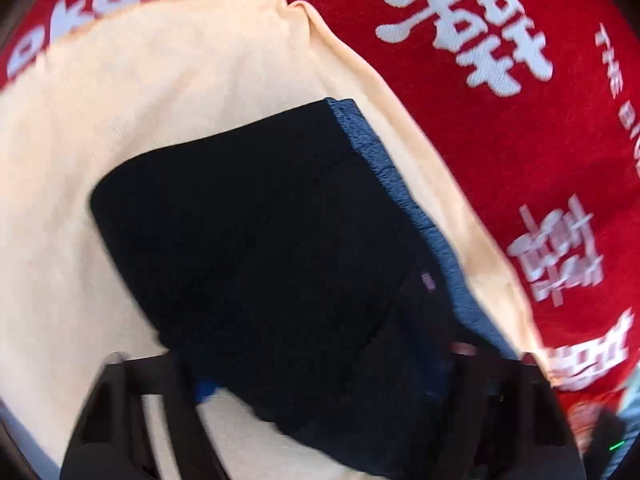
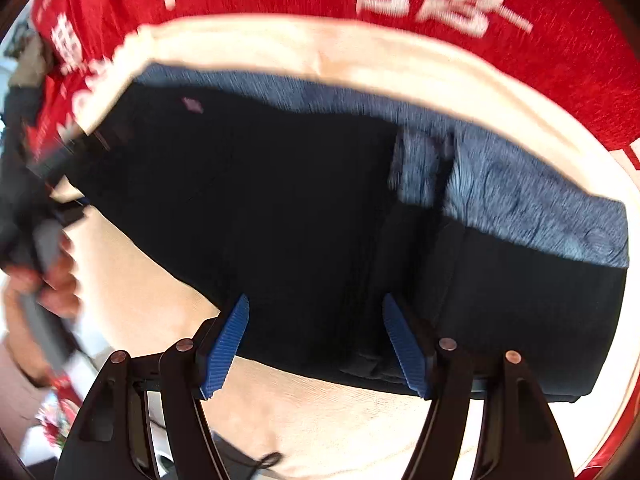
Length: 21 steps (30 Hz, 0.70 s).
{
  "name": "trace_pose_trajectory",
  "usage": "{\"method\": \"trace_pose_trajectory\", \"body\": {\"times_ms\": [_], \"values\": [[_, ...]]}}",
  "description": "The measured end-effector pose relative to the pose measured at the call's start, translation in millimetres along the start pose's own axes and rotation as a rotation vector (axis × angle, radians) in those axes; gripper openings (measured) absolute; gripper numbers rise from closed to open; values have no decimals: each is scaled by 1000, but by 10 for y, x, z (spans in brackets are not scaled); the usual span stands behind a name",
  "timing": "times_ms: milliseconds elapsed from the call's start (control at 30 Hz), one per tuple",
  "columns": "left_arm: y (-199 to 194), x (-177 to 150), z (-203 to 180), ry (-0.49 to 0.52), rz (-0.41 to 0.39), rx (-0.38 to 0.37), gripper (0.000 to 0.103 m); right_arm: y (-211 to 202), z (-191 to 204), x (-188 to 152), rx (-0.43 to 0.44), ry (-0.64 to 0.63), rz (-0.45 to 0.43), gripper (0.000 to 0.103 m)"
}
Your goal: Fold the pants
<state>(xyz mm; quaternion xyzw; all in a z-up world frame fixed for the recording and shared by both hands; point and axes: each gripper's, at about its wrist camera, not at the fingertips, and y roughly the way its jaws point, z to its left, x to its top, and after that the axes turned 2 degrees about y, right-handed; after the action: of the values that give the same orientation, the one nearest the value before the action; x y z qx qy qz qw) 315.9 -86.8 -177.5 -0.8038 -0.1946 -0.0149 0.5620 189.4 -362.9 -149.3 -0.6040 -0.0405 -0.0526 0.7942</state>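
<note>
On a cream cloth [image 2: 360, 420] spread over a red, white-lettered blanket [image 2: 560, 40], dark navy pants [image 2: 280, 220] lie already folded into a thick bundle, a lighter blue inner layer showing along the far edge. Seen from the right wrist, the bundle's long axis runs left to right, straight across the right gripper [image 2: 316, 344]. Its blue-padded fingers [image 2: 224, 348] stand apart, straddling the near edge of the fabric without clamping it. The left gripper [image 1: 320, 400] sits at one short end of the bundle, its fingers spread wide with dark fabric lying between them; blur hides whether anything is pinched. Judging by this, the right gripper is better placed for a fold across the length, and the task looks well advanced.
</note>
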Motion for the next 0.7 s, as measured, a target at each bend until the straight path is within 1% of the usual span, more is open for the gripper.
{"method": "trace_pose_trajectory", "body": {"times_ms": [33,67,100,133,167,200,233,300,433,500,567,633,700], "values": [[-11,-7,-76,74,-6,71,45,-109,9,101,25,8,-20,74],[-30,-25,-161,142,-21,105,41,-188,23,194,54,12,-31,74],[-71,-74,-288,246,-54,155,38,-255,47,314,97,14,-32,74],[-101,-152,-438,369,-89,213,38,-298,88,445,144,13,-25,74],[-123,-234,-562,466,-118,254,38,-335,162,601,191,8,-11,74],[-142,-326,-678,559,-145,287,38,-359,252,743,229,-3,3,74],[-157,-400,-753,623,-161,306,38,-366,365,865,269,-22,20,75],[-174,-469,-820,682,-177,330,38,-321,631,1106,333,-75,65,80],[-155,-515,-884,745,-189,375,38,-93,1340,1504,406,-200,219,81],[-150,-567,-924,789,-203,396,38,73,1703,1632,394,-275,306,82],[-138,-618,-968,827,-217,410,38,283,1949,1698,355,-315,378,82],[-140,-648,-983,847,-224,417,38,474,2082,1703,320,-326,443,82],[-155,-660,-974,847,-222,417,38,634,2148,1635,278,-331,496,82]]}}
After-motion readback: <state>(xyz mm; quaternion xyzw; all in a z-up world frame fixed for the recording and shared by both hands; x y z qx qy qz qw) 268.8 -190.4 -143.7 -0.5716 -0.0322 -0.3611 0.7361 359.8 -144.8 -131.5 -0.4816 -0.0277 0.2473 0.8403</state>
